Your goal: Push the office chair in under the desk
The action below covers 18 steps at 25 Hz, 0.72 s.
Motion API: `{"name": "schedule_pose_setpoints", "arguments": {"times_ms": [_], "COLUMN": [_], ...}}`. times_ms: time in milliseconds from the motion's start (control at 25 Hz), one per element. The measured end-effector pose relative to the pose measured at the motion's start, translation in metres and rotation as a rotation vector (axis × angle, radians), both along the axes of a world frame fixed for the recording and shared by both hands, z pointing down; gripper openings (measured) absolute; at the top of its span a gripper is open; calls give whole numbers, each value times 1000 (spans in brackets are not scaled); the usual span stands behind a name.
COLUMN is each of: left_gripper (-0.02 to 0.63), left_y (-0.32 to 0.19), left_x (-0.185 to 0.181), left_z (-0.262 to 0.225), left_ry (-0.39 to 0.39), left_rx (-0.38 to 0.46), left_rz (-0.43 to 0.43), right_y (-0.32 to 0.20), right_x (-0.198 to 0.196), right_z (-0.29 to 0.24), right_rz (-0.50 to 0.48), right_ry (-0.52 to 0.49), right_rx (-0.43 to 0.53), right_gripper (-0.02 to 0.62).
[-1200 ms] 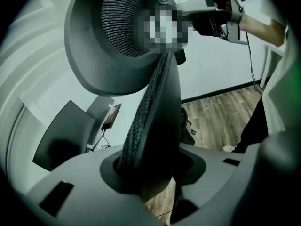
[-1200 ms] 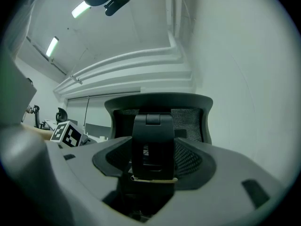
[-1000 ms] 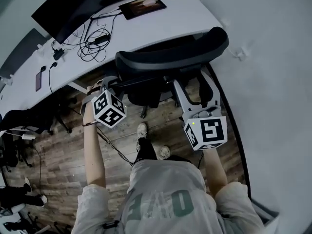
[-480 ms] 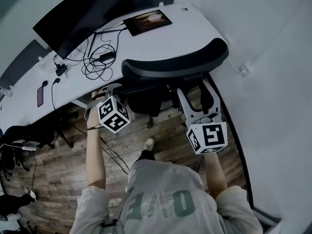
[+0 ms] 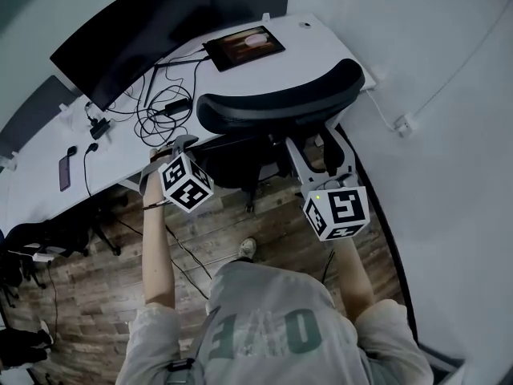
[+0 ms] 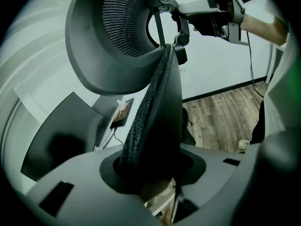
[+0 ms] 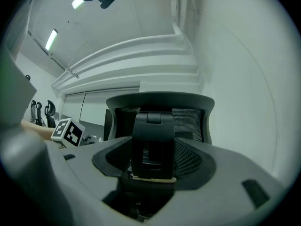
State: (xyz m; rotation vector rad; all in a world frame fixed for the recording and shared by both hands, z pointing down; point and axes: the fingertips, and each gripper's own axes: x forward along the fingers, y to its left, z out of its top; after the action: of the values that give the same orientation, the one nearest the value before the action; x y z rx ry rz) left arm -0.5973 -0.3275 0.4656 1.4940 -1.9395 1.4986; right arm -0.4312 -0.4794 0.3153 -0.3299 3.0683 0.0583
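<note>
- You're mid-push: the office chair sits right at the front edge of the bench. From the head view its seat looks partly tucked under, while the backrest stands out on your side.
- Your left gripper has its fingers clamped at a middling width on the curved left edge of the backrest.
- Your right gripper has its fingers closed on a black upright part at the back of the chair. I can't tell exactly which part that is.
- Next move, I reckon: shove forward with both hands evenly so the chair rolls in straight. It's close to the wall on your right, and the armrests may need to clear the underside of the bench.
- Head count:
  - one office chair in hand, one bench, two grippers
  - on the bench: one monitor, one tablet and one phone
  - also a tangle of cables, too knotted to count.
</note>
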Motion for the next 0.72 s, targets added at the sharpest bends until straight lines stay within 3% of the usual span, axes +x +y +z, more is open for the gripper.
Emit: {"name": "schedule_pose_setpoints", "arguments": {"times_ms": [440, 720], "left_gripper": [163, 163], "left_y": [1, -1], "left_x": [-53, -58], "left_z": [-2, -5], "left_ry": [-4, -7], "left_rx": [13, 21], "left_rz": [-20, -11], "right_y": [2, 2], "right_x": [-52, -54], "right_z": [-1, -4], "right_rz": [-9, -1], "right_ry": [-6, -27], "right_rx": [10, 22], "right_gripper": [282, 282]}}
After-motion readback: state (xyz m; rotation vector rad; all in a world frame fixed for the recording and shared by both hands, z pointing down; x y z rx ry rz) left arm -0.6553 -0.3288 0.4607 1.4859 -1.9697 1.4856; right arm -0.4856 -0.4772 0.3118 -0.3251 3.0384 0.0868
